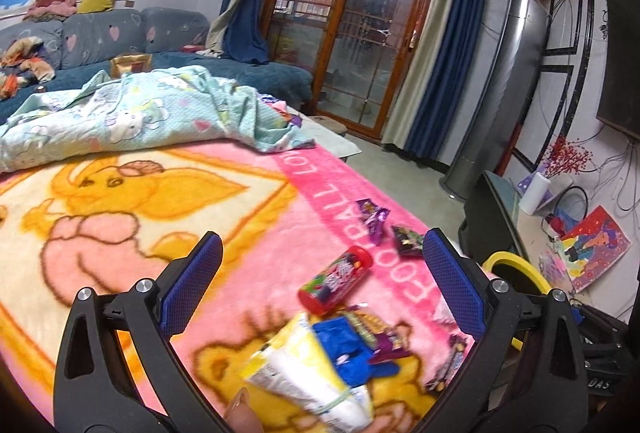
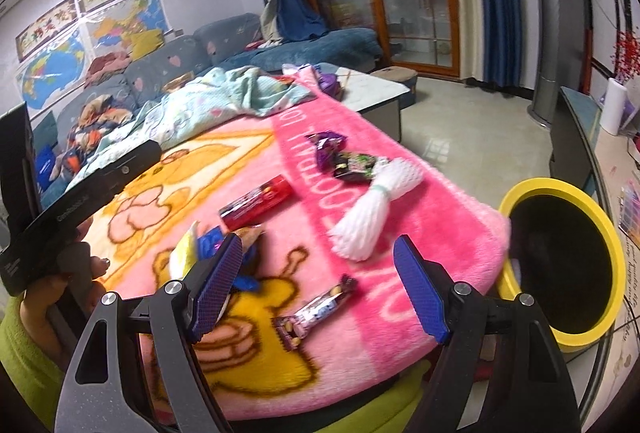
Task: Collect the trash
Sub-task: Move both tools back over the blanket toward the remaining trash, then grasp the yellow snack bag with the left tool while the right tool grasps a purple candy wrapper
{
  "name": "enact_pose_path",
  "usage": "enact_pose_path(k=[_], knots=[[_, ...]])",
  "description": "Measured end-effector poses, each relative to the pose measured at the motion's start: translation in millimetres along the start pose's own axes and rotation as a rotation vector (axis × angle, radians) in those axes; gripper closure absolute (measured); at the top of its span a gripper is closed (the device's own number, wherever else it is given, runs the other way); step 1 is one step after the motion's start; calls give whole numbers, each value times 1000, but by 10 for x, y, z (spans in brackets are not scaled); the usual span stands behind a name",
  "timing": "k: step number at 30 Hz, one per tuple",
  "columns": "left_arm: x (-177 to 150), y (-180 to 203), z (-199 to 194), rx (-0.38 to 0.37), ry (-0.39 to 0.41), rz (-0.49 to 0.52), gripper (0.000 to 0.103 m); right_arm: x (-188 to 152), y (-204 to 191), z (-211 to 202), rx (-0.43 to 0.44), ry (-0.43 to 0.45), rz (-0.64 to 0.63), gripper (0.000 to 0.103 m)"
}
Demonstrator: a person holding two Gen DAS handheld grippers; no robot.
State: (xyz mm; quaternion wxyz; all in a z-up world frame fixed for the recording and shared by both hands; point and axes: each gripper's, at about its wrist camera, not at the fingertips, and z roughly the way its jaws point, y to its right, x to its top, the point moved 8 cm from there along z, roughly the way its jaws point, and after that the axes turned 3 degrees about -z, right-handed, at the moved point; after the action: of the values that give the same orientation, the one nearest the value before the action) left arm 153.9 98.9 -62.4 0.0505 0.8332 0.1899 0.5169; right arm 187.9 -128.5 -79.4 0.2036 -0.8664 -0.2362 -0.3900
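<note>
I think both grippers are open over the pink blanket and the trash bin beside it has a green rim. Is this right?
Not quite: the trash bin has a yellow rim, as the right wrist view shows. Both the left gripper and right gripper are open over the pink blanket.

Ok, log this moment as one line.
left gripper: open, over wrapper pile | right gripper: open, empty | red tube, foam net on blanket | bin beside

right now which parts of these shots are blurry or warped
Left wrist view: wrapper pile near the lens is motion-blurred, red tube soft, door frame bowed by the fisheye. Right wrist view: foam net smeared, bin rim stretched.
</note>
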Motion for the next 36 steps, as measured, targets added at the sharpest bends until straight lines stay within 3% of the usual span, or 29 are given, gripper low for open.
enact_pose_path(k=[10,20,29,34,36], knots=[[-219,-391,3,29,-95,-49,11,-82,-287,209,62,-53,-19,28],[-622,-514,30,-86,-276,-146,12,-168,-440,569,134,-150,36,29],[-834,-458,80,-165,-373,-198,27,-206,-536,862,232,-228,118,50],[-949,-368,153,-193,-429,-206,27,-229,-537,933,272,-255,124,81],[-1001,-329,185,-200,-449,-212,27,-240,-524,926,273,-255,111,81]])
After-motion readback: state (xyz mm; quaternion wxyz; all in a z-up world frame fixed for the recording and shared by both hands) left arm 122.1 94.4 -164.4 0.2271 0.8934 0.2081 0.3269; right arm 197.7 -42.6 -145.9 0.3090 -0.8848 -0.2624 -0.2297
